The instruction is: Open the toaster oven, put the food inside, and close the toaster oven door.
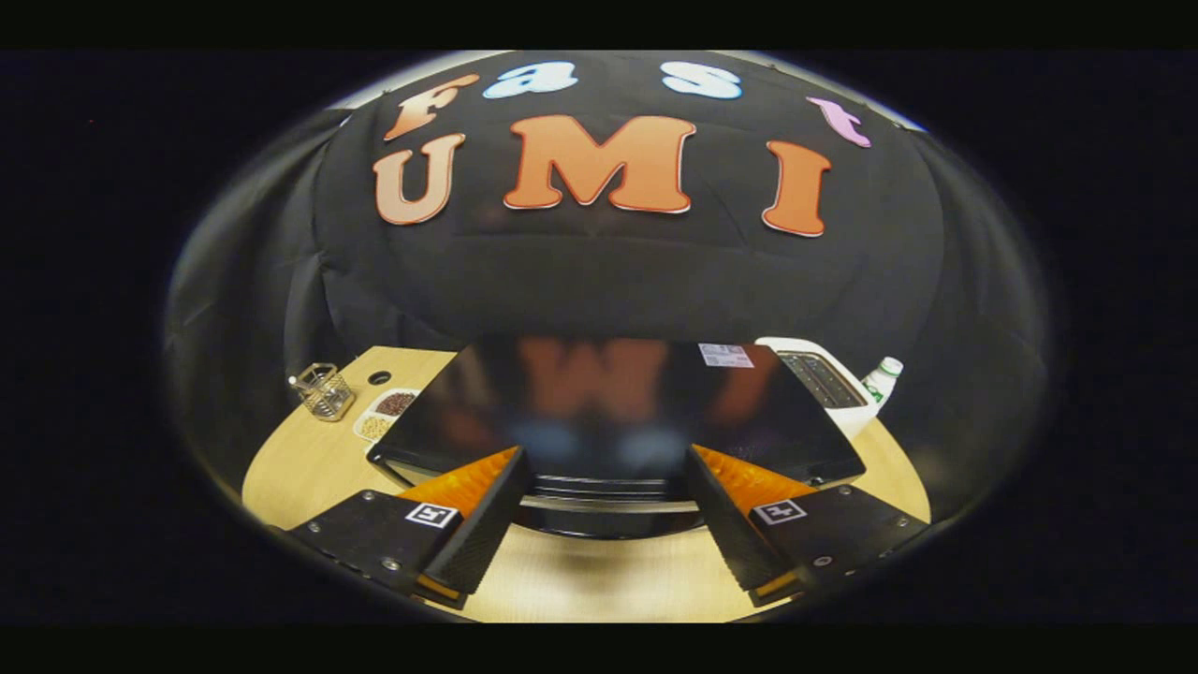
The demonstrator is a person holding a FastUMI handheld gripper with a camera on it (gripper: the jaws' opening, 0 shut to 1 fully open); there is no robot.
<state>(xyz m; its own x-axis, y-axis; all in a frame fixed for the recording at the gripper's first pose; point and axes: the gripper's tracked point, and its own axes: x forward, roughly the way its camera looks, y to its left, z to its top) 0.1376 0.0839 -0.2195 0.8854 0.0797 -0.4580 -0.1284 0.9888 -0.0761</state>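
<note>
Wire basket sits far left on the wooden table, a divided dish of beans just beside it. Gloss-black toaster oven is centre, just ahead of the gripper; fingers are spread apart, straddling its front handle bar, gripping nothing. Right of the oven: a white appliance, then a plastic bottle.

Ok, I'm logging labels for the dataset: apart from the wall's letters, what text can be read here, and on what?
Sticker on the oven top: print too blurred to read.
Bottle label: too small to read.
Square markers on the open claw, whose fingers flank the oven's front edge: patterns, no words.
Nothing else legible.
</note>
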